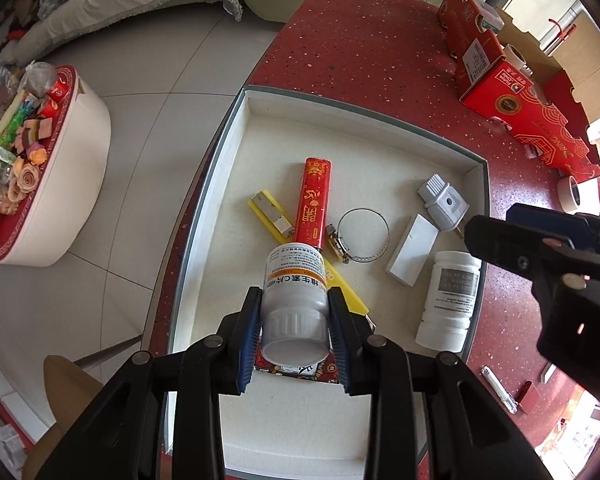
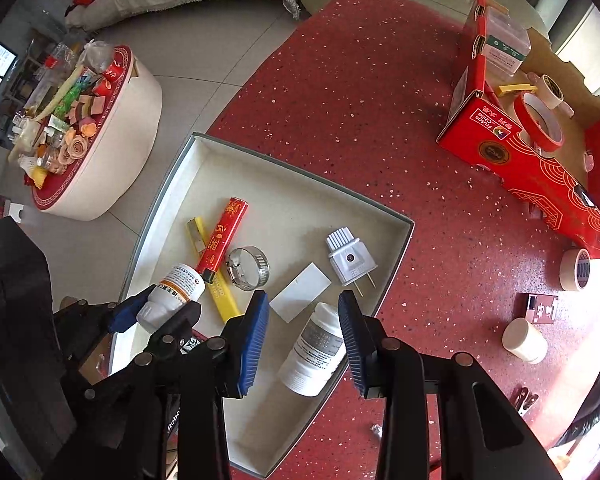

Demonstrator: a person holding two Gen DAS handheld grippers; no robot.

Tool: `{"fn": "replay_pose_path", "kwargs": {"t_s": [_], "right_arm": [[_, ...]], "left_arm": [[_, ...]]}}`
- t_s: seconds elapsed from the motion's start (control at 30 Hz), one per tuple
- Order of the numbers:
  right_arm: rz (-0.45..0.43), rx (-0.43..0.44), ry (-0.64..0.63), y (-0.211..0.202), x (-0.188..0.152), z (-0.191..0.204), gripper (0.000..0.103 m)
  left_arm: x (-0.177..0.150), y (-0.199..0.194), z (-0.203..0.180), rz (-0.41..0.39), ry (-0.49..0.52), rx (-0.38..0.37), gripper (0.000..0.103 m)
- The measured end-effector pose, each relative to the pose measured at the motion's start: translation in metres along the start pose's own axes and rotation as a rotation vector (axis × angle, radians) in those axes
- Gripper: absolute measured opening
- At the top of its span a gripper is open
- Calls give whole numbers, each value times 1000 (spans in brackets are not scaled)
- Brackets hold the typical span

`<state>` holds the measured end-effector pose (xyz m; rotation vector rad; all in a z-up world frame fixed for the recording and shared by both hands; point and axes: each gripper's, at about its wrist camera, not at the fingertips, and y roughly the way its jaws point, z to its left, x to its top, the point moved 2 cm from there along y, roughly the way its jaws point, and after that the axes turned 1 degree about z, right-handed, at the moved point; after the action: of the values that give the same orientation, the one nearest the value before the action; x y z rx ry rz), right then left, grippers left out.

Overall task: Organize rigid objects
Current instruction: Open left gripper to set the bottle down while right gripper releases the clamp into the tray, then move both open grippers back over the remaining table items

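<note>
Left wrist view: the left gripper (image 1: 294, 334) pinches a white vitamin bottle (image 1: 294, 298), blue pads against its sides near the cap, the cap end toward the camera; the bottle hangs over the shallow white tray (image 1: 380, 120) on the red speckled table (image 1: 360, 48); beyond it in the tray lie a red lighter (image 1: 312, 202), a yellow cutter (image 1: 270, 214), a metal hose clamp (image 1: 362, 236), a white card (image 1: 412, 250) and a white plug (image 1: 444, 202); a second white bottle (image 1: 448, 300) lies by the tray's right wall, beneath the right gripper's black body.

Right wrist view: the right gripper (image 2: 304, 336) stands spread, pads apart from the second bottle (image 2: 314, 350), which lies on its side between them, cap nearest the camera, against the tray (image 2: 300, 168) wall; the left gripper (image 2: 156, 312) holds its bottle (image 2: 172, 294) at the left; a red carton (image 2: 512, 164) sits well apart across the table (image 2: 360, 80).
</note>
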<state>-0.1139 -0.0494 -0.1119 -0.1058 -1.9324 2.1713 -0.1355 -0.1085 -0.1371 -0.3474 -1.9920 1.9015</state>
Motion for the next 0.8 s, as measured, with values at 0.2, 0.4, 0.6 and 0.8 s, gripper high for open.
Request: {"fn": "replay_pose_path", "kwargs": {"t_s": [0.2, 0.4, 0.6, 0.8], "right_arm": [[14, -15, 11, 4, -2, -4, 40], [13, -34, 41, -1, -15, -17, 83], [25, -43, 82, -7, -33, -34, 103], [23, -25, 127, -17, -72, -44, 103]], "left_arm": [[-1, 7, -4, 11, 8, -13, 56], [-8, 11, -1, 7, -15, -17, 103], [-15, 5, 0, 1, -22, -13, 103], [-37, -2, -10, 56, 28, -22, 103]]}}
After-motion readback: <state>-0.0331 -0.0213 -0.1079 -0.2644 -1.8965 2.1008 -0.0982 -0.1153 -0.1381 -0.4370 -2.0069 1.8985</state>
